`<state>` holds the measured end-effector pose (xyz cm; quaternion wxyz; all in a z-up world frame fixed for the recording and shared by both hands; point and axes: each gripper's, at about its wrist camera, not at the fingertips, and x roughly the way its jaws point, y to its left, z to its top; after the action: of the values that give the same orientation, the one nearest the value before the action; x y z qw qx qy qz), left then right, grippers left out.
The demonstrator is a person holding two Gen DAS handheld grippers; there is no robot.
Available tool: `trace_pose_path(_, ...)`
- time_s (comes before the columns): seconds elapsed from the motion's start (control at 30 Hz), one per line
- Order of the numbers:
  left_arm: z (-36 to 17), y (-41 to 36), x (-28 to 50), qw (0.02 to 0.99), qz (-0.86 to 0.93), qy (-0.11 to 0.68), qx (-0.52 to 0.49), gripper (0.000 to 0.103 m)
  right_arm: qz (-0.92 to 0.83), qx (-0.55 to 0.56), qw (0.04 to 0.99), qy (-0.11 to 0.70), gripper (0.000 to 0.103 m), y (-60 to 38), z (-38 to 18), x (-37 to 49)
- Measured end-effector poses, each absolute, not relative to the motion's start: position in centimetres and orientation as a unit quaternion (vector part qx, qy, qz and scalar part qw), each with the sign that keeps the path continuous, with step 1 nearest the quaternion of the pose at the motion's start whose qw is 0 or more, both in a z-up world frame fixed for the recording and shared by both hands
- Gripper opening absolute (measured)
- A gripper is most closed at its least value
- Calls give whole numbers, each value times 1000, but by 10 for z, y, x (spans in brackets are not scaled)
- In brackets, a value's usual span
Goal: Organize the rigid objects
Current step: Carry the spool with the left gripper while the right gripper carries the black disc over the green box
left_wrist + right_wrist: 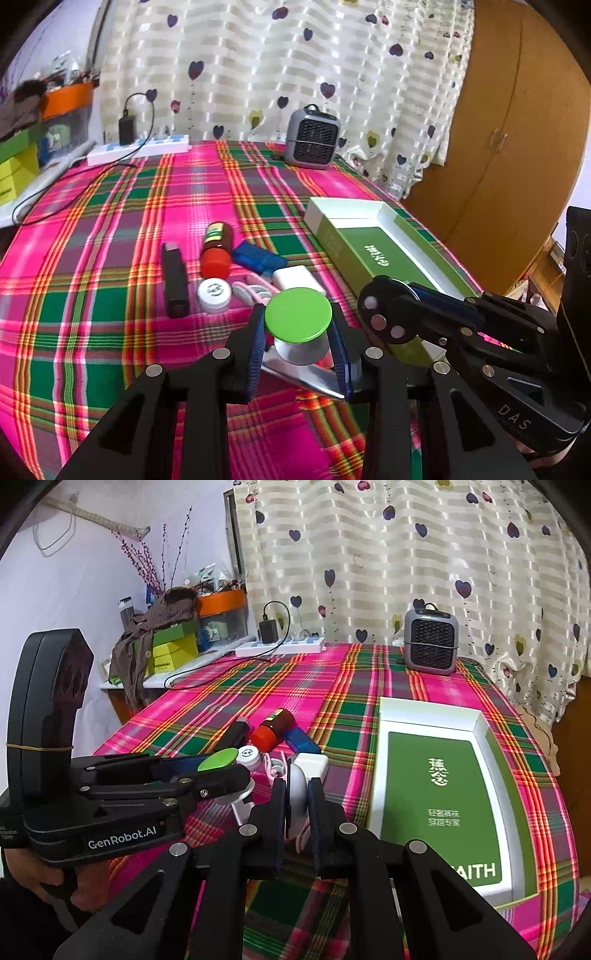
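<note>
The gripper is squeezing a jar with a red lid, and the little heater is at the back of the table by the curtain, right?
Almost. The lid on the jar that the left gripper squeezes is green, not red, as the left wrist view shows. The red cap belongs to the brown bottle lying on the cloth. The little heater is indeed at the back by the curtain.

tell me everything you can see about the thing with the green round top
The green-topped object has a flat, matte, bright green disc on top and a shiny, metallic-looking rounded body below. It sits upright between the blue pads of the left gripper, which press on its sides. The right gripper, from the other side, pinches a thin pale edge that seems to belong to it. It appears lifted off the plaid tablecloth, beside the green box.
</note>
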<state>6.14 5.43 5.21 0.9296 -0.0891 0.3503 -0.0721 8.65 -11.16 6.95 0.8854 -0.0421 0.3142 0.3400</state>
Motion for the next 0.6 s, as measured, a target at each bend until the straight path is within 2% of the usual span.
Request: trace_pose_path(0.6,65,-16,77,930,-128,342,-47,32,301,-2,903,306,12,-168,73,97)
